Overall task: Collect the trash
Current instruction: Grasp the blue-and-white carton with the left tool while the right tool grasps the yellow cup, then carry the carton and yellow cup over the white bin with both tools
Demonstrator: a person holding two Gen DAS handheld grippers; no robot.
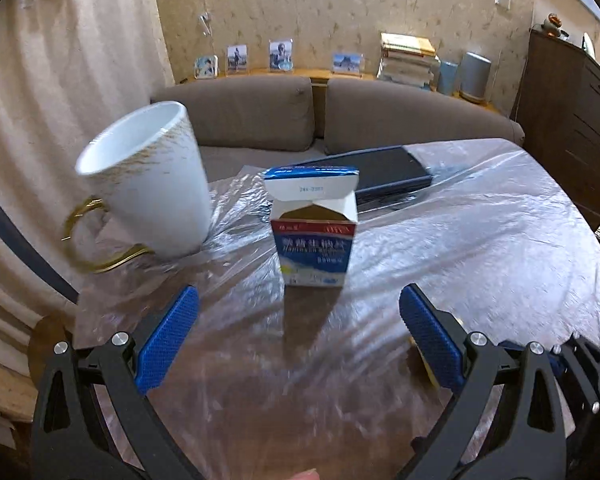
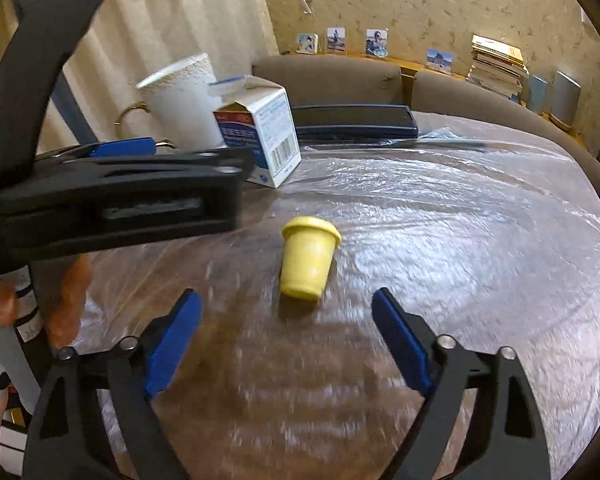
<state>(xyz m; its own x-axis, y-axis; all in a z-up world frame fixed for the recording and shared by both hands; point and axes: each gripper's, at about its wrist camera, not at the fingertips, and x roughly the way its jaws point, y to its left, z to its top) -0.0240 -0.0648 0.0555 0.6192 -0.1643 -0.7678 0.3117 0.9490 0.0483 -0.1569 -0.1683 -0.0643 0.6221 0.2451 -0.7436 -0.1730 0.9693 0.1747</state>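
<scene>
An opened blue and white carton [image 1: 314, 236] stands upright on the plastic-covered table [image 1: 480, 240], straight ahead of my left gripper [image 1: 299, 300], which is open and empty just short of it. The carton also shows in the right wrist view [image 2: 262, 132]. A small yellow cup [image 2: 309, 258] stands on the table just beyond my right gripper [image 2: 286, 300], which is open and empty. A sliver of the yellow cup [image 1: 414, 342] shows behind the left gripper's right finger. The left gripper's body [image 2: 140, 196] crosses the left of the right wrist view.
A white mug with a gold handle [image 1: 152, 184] stands left of the carton, close to it. A dark flat case [image 1: 384, 174] lies behind the carton. A brown sofa [image 1: 340, 112] runs behind the table, with photo frames and books on a shelf. A dark cabinet [image 1: 572, 120] stands at right.
</scene>
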